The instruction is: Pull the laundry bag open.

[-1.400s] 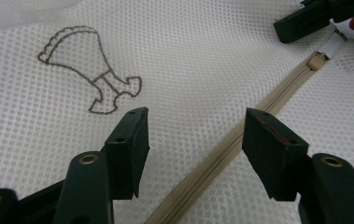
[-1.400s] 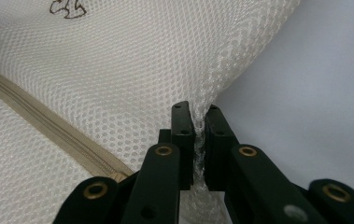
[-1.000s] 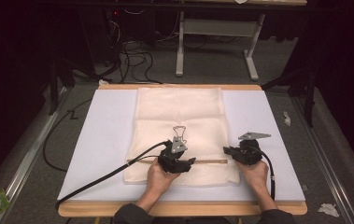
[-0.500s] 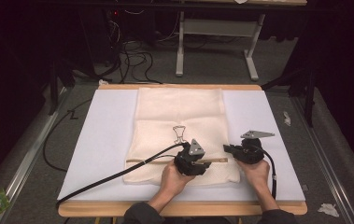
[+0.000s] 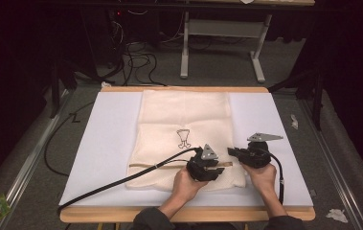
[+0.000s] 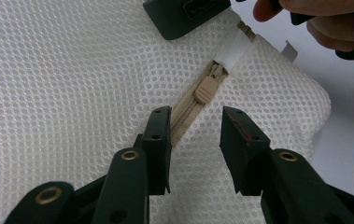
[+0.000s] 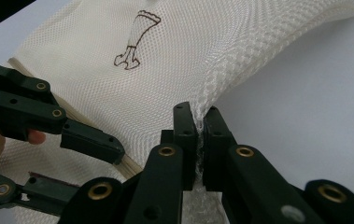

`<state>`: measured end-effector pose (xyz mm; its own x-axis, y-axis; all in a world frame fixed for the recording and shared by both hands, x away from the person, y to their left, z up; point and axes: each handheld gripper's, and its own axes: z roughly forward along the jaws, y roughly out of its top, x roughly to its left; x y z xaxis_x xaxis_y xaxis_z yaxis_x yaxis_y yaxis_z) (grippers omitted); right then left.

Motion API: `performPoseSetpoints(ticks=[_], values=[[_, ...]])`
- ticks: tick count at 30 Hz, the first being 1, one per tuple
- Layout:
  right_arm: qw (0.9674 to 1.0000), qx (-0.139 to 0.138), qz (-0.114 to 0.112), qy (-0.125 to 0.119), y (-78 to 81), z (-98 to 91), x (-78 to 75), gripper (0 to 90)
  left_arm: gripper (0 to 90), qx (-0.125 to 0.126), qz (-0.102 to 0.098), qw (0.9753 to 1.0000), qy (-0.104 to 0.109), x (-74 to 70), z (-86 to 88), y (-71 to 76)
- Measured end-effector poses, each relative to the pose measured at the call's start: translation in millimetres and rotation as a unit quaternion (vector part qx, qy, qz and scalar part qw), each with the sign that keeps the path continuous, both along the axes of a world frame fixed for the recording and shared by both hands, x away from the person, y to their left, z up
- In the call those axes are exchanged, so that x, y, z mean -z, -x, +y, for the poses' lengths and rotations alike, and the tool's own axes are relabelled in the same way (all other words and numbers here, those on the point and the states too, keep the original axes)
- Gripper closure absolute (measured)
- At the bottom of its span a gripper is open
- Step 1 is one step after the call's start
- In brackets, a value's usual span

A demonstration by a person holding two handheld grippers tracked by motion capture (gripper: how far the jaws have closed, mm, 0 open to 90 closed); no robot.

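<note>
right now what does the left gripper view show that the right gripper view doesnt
Left gripper view alone: the tan zipper with its pull tab just ahead of the left claw, whose jaws have just been closing and stand apart around the zipper line without touching the tab, and the white band at the zipper's end.

Right gripper view alone: the right claw shut on a pinched fold of mesh, and the brown drawing printed on the bag.

Shared: the white mesh bag and the white table cover.
</note>
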<state>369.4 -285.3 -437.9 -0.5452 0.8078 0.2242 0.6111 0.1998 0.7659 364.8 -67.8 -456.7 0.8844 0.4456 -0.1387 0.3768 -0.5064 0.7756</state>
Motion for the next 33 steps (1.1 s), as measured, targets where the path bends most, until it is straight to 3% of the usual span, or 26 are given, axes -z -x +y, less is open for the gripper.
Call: performPoseSetpoints(ticks=[4,11,17,24,33], values=[[0.9999,-0.005,0.0,-0.014,-0.3,-0.8,-0.4,88.0,63.8,0.006,-0.001,0.9999,-0.009,3.4,-6.5,0.5],[0.9999,-0.007,0.0,-0.014,0.1,1.7,-2.1,88.0,63.8,0.005,0.002,0.9999,-0.01,4.4,-11.7,-1.8],[0.9998,-0.01,-0.004,-0.016,0.1,4.0,-3.2,88.0,65.3,0.006,0.0,1.0,0.003,5.0,-13.8,-2.1],[0.9998,-0.011,-0.002,-0.015,-0.6,5.6,-2.3,87.9,66.9,0.014,0.026,0.9993,0.021,8.6,-14.9,-5.5],[0.9999,-0.008,-0.005,-0.014,-1.2,5.8,-0.7,87.9,68.8,0.022,0.018,0.9992,0.028,6.8,-14.2,-2.5]])
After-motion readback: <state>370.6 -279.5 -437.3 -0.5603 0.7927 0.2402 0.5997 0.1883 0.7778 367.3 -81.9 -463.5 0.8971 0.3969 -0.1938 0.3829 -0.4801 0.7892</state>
